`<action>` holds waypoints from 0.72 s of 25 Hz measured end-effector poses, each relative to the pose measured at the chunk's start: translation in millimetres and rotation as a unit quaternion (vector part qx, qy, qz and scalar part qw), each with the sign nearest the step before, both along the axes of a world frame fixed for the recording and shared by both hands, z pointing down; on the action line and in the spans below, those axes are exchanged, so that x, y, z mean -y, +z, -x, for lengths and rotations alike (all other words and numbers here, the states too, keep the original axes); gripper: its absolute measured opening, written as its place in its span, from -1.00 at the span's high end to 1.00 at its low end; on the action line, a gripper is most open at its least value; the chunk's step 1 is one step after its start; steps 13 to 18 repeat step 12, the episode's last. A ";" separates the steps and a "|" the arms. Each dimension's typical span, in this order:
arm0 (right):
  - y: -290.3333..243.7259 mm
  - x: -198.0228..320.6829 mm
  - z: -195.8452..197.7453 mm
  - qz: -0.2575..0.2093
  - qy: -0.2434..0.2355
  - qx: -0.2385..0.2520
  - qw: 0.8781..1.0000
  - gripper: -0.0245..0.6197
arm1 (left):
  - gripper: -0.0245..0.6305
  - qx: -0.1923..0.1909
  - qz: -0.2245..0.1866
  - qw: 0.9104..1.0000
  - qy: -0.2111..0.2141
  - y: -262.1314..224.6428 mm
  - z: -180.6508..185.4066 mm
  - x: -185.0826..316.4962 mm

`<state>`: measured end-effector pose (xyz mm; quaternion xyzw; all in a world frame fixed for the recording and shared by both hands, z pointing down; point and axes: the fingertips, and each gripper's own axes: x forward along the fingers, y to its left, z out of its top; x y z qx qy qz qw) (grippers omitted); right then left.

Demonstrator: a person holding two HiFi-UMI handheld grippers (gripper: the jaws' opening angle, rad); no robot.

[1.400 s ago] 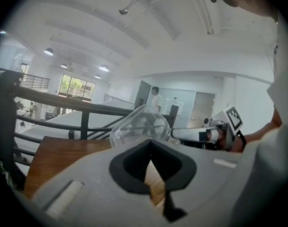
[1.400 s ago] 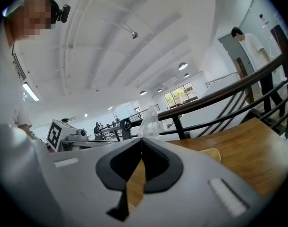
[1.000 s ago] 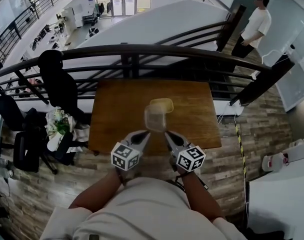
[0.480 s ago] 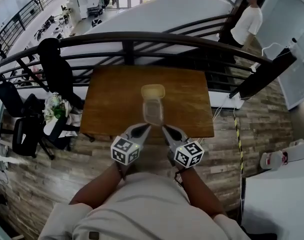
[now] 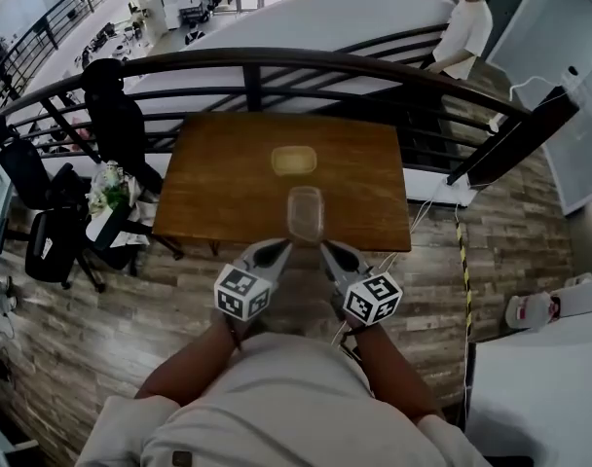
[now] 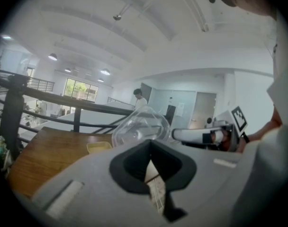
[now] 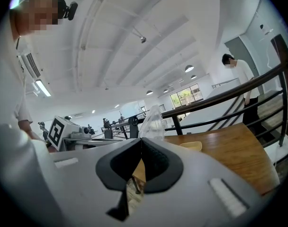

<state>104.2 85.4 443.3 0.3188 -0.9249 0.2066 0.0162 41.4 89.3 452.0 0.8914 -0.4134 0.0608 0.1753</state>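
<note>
Two grippers on one clear container, held over the near edge of one table.
Your left gripper point(image 5: 280, 248) and your right gripper point(image 5: 327, 250) each have their jaws pinched narrow on the near rim of the single clear container point(image 5: 305, 212), one from each side. The container hangs above the near edge of the wooden table point(image 5: 218, 185). One yellow lid point(image 5: 294, 160) lies farther off on the table, well apart. One railing point(image 5: 277, 60) runs along the far side, and one person point(image 5: 462, 29) stands at the far right.

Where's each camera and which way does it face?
Head view: on the head, facing down at the table; forearms, left gripper, right gripper show.
Left gripper view: on it, along shut jaws toward tub; right gripper shows.
Right gripper view: on it, along shut jaws toward tub; left gripper shows.
All share tub and lid.
</note>
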 end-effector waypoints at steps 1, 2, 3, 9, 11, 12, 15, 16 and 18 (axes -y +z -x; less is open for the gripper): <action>-0.2 -4.9 -3.1 -0.001 -0.002 -0.001 1.000 0.90 | 0.92 0.000 0.000 1.000 -0.001 -0.2 -2.4 -5.1; -0.4 -9.7 -6.2 -0.002 -0.003 -0.002 1.000 0.90 | 0.92 0.001 -0.001 1.000 -0.001 -0.6 -5.1 -9.9; -0.6 -14.2 -8.7 -0.003 -0.004 -0.003 1.000 0.90 | 0.92 0.001 -0.002 1.000 -0.002 -1.0 -7.2 -14.3; -5.0 -32.9 -21.5 -0.004 -0.007 -0.002 1.000 0.90 | 0.92 0.003 -0.003 1.000 -0.003 -4.9 -20.4 -30.5; -8.0 -38.3 -26.6 -0.004 -0.005 -0.001 1.000 0.90 | 0.92 0.004 -0.004 1.000 0.000 -7.8 -26.4 -34.8; -9.6 -41.1 -29.2 -0.004 -0.004 0.000 1.000 0.90 | 0.92 0.004 -0.004 1.000 0.001 -9.2 -29.3 -36.9; -9.6 -41.1 -29.2 -0.004 -0.004 0.000 1.000 0.90 | 0.92 0.004 -0.004 1.000 0.001 -9.2 -29.3 -36.9; -9.6 -41.1 -29.2 -0.004 -0.004 0.000 1.000 0.90 | 0.92 0.004 -0.004 1.000 0.001 -9.2 -29.3 -36.9; -9.6 -41.1 -29.2 -0.004 -0.004 0.000 1.000 0.90 | 0.92 0.004 -0.004 1.000 0.001 -9.2 -29.3 -36.9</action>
